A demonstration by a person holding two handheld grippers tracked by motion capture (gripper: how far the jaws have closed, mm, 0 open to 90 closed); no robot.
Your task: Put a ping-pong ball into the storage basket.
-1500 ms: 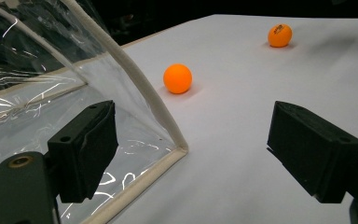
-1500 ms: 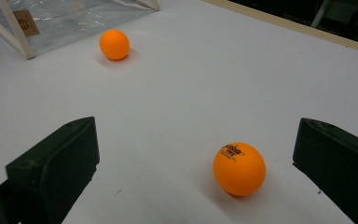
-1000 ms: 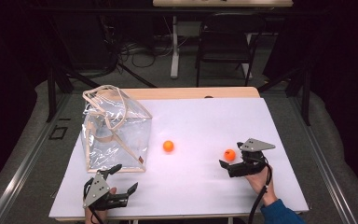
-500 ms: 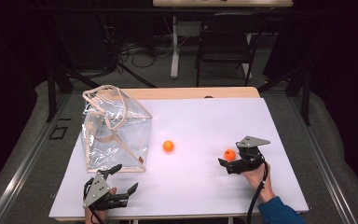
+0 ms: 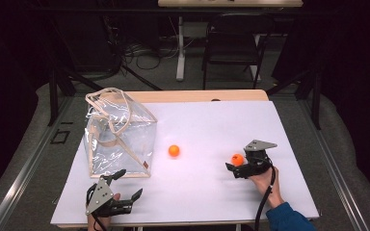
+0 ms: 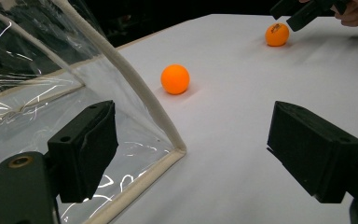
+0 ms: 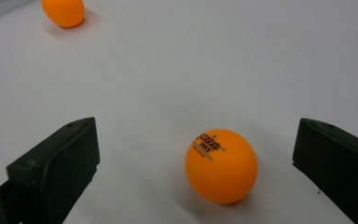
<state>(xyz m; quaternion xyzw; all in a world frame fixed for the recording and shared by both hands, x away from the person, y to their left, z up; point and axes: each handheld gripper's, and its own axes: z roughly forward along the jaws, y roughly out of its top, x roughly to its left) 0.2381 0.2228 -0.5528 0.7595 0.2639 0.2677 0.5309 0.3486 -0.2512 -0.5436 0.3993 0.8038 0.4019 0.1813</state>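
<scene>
your right gripper [image 7: 198, 154] gapes wide around the printed ball [image 7: 221, 165]. it looks light and slick, so pinch it across its middle. your left gripper [image 6: 205, 154] gapes empty.

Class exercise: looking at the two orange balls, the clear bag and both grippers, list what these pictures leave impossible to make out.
1. Printed ball: the right gripper view's lettering is too small and blurred to read.
2. Clear bag: glare on the plastic hides whether it holds anything; the left gripper view cuts it off at the left edge.
3. Right gripper: in the high view, too small to tell if the jaws touch the ball.
</scene>
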